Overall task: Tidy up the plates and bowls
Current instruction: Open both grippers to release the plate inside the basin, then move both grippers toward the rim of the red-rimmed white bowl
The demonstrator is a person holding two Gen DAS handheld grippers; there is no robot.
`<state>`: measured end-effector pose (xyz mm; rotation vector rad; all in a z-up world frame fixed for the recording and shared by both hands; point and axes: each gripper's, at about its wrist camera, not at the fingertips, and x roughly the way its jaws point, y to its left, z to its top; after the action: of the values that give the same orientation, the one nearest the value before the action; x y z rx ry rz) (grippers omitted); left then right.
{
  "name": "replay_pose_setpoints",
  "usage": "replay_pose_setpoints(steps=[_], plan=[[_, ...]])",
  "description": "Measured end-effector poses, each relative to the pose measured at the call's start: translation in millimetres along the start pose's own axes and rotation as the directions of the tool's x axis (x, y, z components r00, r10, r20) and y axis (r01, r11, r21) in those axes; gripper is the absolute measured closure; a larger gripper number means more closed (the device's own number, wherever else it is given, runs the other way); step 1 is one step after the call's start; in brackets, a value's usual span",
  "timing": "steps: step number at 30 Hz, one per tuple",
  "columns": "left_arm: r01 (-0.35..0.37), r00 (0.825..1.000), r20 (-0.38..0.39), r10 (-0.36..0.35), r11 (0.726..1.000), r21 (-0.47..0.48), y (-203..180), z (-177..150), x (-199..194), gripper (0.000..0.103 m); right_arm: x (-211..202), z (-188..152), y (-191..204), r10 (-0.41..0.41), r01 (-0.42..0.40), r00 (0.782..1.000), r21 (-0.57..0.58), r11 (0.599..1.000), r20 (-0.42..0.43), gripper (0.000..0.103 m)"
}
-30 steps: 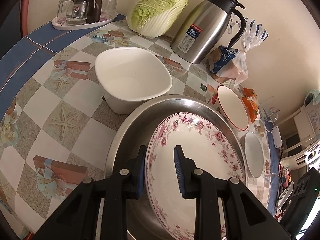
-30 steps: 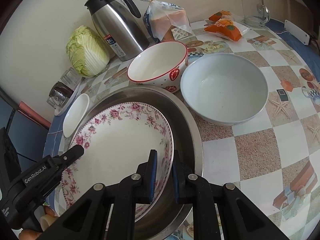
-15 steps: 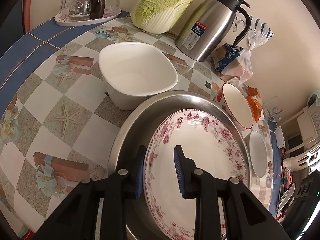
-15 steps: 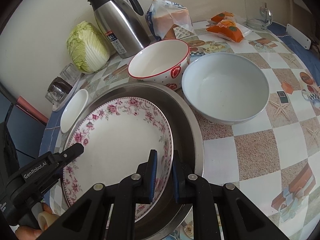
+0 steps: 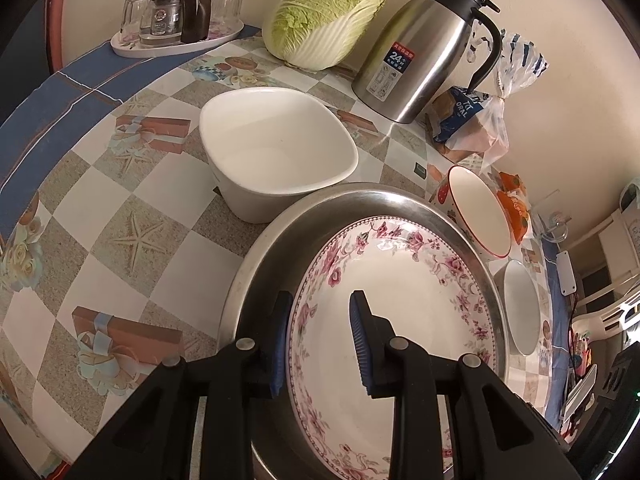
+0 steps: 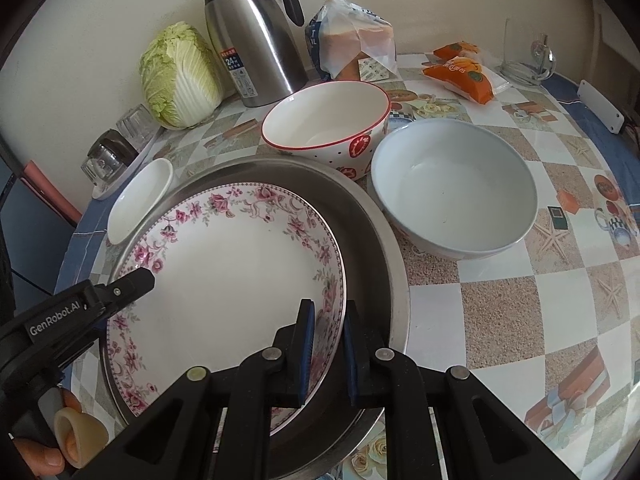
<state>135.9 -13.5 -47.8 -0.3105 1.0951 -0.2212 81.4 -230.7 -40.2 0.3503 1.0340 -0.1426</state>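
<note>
A floral-rimmed plate point(image 5: 404, 300) point(image 6: 224, 272) lies inside a large steel basin point(image 5: 272, 248) point(image 6: 376, 232). My left gripper point(image 5: 320, 340) straddles the plate's near rim with its jaws apart, not pinching it; it also shows in the right wrist view point(image 6: 136, 280). My right gripper point(image 6: 327, 344) is nearly shut on the plate's opposite rim, pads on either side of the edge. A white squarish bowl point(image 5: 276, 156) point(image 6: 138, 200), a red-rimmed bowl point(image 5: 480, 212) point(image 6: 328, 124) and a pale round bowl point(image 6: 452, 196) point(image 5: 520, 312) stand around the basin.
A steel thermos point(image 5: 420, 56) point(image 6: 252, 40), a cabbage point(image 5: 324, 12) point(image 6: 180, 72), bagged bread point(image 6: 348, 40), orange snack packs point(image 6: 460, 68) and a tray with glasses point(image 5: 176, 20) line the wall. The patterned tablecloth point(image 6: 520, 320) is bare at the right.
Both grippers and the plate have sunk slightly toward the basin. The right gripper's jaws have parted a little on the rim. The left jaws stay apart.
</note>
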Motion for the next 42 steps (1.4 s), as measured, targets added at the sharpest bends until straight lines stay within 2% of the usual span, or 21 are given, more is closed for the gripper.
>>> replay_pose_setpoints(steps=[14, 20, 21, 22, 23, 24, 25, 27, 29, 30, 31, 33, 37, 42], plan=[[-0.049, 0.998, 0.031, 0.048, 0.998, 0.034, -7.4, 2.9, -11.4, 0.070, -10.5, 2.5, -0.7, -0.043, 0.044, 0.998, -0.016, 0.999, 0.038, 0.088], [-0.054, 0.996, 0.078, 0.048, 0.996, 0.076, -18.7, 4.8, -27.1, 0.062, -30.2, 8.0, -3.4, -0.041, 0.041, 0.995, -0.002, 0.999, 0.096, 0.088], [-0.061, 0.995, 0.088, 0.053, 0.994, 0.088, -21.3, 5.1, -29.7, 0.056, -33.5, 8.9, -3.5, -0.046, 0.046, 0.993, -0.001, 0.999, 0.107, 0.087], [-0.073, 0.993, 0.097, 0.063, 0.992, 0.099, -23.6, 5.4, -31.9, 0.049, -36.6, 9.4, -3.1, -0.051, 0.052, 0.992, -0.002, 0.999, 0.116, 0.083], [-0.086, 0.992, 0.105, 0.074, 0.990, 0.109, -25.6, 5.3, -33.7, 0.047, -38.9, 9.8, -2.9, -0.056, 0.056, 0.991, -0.003, 0.998, 0.124, 0.077], [-0.097, 0.990, 0.113, 0.084, 0.988, 0.118, -27.2, 5.4, -34.9, 0.046, -40.9, 9.9, -3.0, -0.062, 0.063, 0.989, -0.004, 0.998, 0.132, 0.062], [-0.109, 0.989, 0.117, 0.094, 0.986, 0.126, -28.5, 5.3, -35.5, 0.046, -42.5, 10.2, -2.8, -0.068, 0.070, 0.988, -0.006, 0.998, 0.140, 0.055], [-0.129, 0.987, 0.119, 0.113, 0.982, 0.136, -29.8, 5.2, -36.0, 0.045, -43.8, 10.3, -2.4, -0.071, 0.074, 0.987, -0.015, 0.997, 0.143, 0.052], [-0.142, 0.984, 0.123, 0.125, 0.980, 0.140, -30.3, 4.9, -36.1, 0.035, -43.8, 9.8, -2.1, -0.066, 0.070, 0.988, -0.022, 0.997, 0.141, 0.047], [-0.148, 0.983, 0.127, 0.131, 0.979, 0.141, -30.3, 4.9, -36.3, 0.025, -43.4, 9.8, -2.0, -0.064, 0.068, 0.988, -0.023, 0.997, 0.140, 0.040], [-0.154, 0.982, 0.133, 0.136, 0.978, 0.140, -30.3, 4.8, -37.0, 0.020, -43.3, 8.7, -2.0, -0.061, 0.065, 0.988, -0.026, 0.998, 0.139, 0.037], [-0.168, 0.979, 0.143, 0.148, 0.976, 0.138, -29.9, 4.8, -38.4, 0.020, -42.1, 8.4, -1.7, -0.054, 0.058, 0.989, -0.031, 0.998, 0.136, 0.033], [-0.193, 0.974, 0.149, 0.173, 0.972, 0.133, -27.5, 5.3, -39.2, 0.012, -39.4, 7.2, -1.9, -0.054, 0.060, 0.989, -0.040, 0.997, 0.137, 0.015], [-0.201, 0.972, 0.148, 0.181, 0.971, 0.132, -26.7, 4.4, -37.4, 0.011, -34.6, 6.1, -4.0, -0.053, 0.058, 0.992, -0.041, 0.997, 0.111, 0.007]])
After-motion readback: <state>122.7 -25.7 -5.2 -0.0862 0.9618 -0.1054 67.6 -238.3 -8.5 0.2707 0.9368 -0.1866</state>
